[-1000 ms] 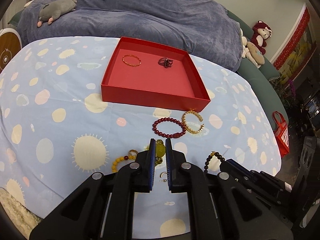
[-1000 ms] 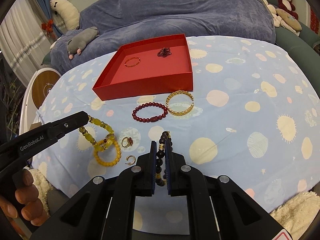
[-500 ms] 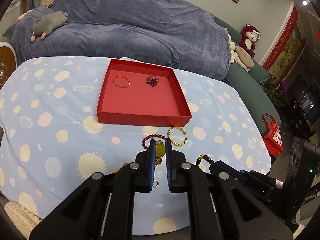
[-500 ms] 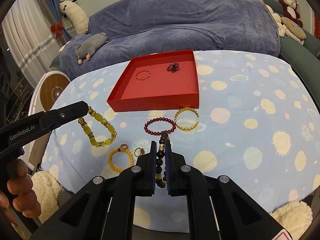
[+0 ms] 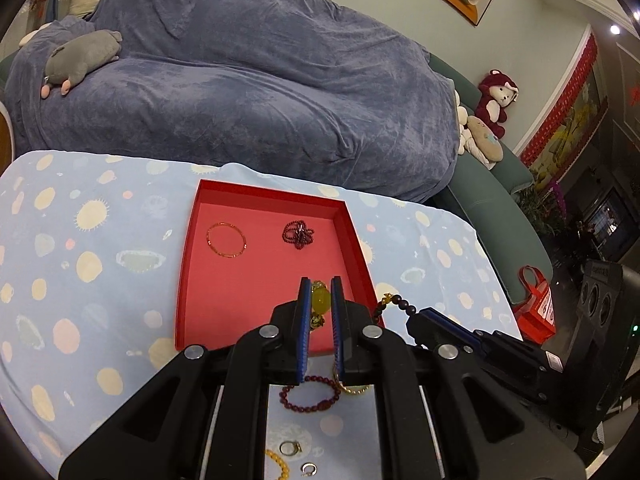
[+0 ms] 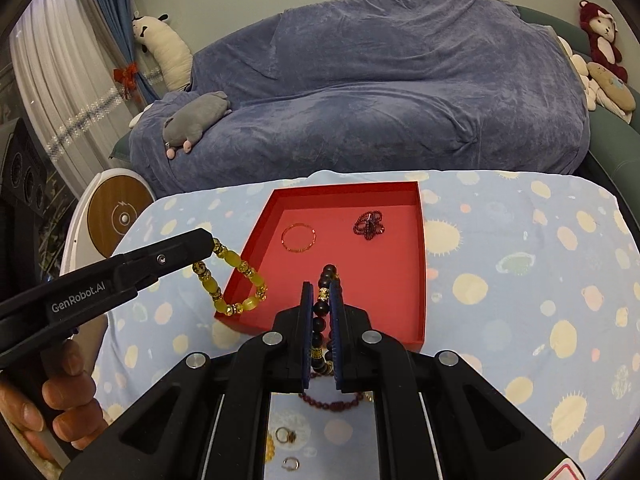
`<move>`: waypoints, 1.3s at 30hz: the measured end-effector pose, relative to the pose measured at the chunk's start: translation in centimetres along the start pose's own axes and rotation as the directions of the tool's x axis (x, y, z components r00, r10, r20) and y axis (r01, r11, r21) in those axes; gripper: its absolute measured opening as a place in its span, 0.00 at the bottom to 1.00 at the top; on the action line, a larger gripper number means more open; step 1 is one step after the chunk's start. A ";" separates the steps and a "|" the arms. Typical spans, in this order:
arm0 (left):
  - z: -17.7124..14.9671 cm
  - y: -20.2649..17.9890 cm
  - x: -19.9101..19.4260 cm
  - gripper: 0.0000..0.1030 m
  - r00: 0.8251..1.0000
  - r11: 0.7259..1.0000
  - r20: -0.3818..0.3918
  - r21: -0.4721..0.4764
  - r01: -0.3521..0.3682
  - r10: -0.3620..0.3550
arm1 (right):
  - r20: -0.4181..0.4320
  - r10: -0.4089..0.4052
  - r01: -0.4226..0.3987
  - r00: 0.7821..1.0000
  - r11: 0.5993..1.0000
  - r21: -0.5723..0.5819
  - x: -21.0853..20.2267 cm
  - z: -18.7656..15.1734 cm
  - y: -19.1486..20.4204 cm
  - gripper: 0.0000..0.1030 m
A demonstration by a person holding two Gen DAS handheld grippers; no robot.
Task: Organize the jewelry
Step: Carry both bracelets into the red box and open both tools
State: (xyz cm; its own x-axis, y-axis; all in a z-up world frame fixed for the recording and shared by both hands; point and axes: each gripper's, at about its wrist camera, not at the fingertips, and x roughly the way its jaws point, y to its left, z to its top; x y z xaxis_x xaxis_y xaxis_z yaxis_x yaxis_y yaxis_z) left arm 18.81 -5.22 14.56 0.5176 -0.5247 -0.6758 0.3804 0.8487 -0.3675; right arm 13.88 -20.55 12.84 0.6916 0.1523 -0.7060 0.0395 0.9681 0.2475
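left gripper (image 5: pixel 320 312) clamped yellow bracelet (image 6: pixel 236 280) | right gripper (image 6: pixel 322 320) clamped dark bracelet (image 6: pixel 326 280) | red tray (image 6: pixel 420 240) at 12 o'clock | strands looked limp, light, swing-prone; pinched on beads

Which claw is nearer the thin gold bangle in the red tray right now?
Probably left, though it's close. The left claw, holding the yellow bead bracelet, hangs at the red tray's left edge beside the gold bangle. The right claw hangs over the tray's near end.

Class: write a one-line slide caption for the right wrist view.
Right hand-held gripper carries dark beads toward the red tray.
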 end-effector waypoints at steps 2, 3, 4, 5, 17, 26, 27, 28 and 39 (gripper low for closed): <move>1.0 0.7 1.4 0.09 1.000 1.000 -0.010 -0.012 0.007 -0.007 | -0.008 -0.003 0.003 1.000 1.000 0.009 1.6 1.0 -0.5 0.08; 1.5 1.0 2.3 0.09 1.000 1.000 -0.017 -0.021 0.010 -0.010 | -0.015 -0.005 0.005 1.000 1.000 0.013 2.4 1.4 -0.8 0.08; 1.8 1.4 3.1 0.09 1.000 0.999 -0.024 -0.029 0.019 -0.020 | -0.023 -0.004 0.004 1.000 1.000 0.017 3.2 1.7 -1.0 0.08; 2.2 1.7 3.9 0.09 0.999 0.999 -0.031 -0.039 0.016 -0.018 | -0.033 -0.002 0.002 0.999 1.000 0.023 4.1 2.0 -1.2 0.08; 1.5 6.8 12.7 0.09 0.984 0.992 -0.140 -0.053 -0.116 0.108 | -0.156 -0.020 0.024 0.988 0.999 0.025 13.7 2.2 -2.9 0.08; 0.2 8.8 13.5 0.15 0.954 0.961 -0.117 0.048 -0.273 0.277 | -0.165 -0.111 0.112 0.980 0.994 -0.008 15.8 2.0 -4.6 0.21; 0.2 8.9 13.3 0.18 0.953 0.959 -0.105 0.048 -0.280 0.283 | -0.149 -0.125 0.124 0.981 0.992 -0.014 15.4 2.2 -4.6 0.26; 0.2 8.9 12.9 0.27 0.952 0.956 -0.090 0.046 -0.289 0.292 | -0.130 -0.137 0.135 0.982 0.991 -0.019 15.0 2.5 -4.6 0.32; 0.3 6.9 6.4 0.43 0.952 0.951 0.040 0.036 -0.306 0.304 | 0.002 -0.138 0.138 0.990 0.990 0.005 7.4 3.6 -4.4 0.39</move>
State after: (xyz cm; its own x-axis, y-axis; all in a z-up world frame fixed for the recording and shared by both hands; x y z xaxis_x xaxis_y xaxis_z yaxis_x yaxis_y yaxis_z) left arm 24.98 -2.75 7.92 0.6394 -0.2438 -0.7292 0.2311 0.9655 -0.1201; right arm 21.46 -24.36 8.93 0.6809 0.0167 -0.7322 0.1383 0.9788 0.1510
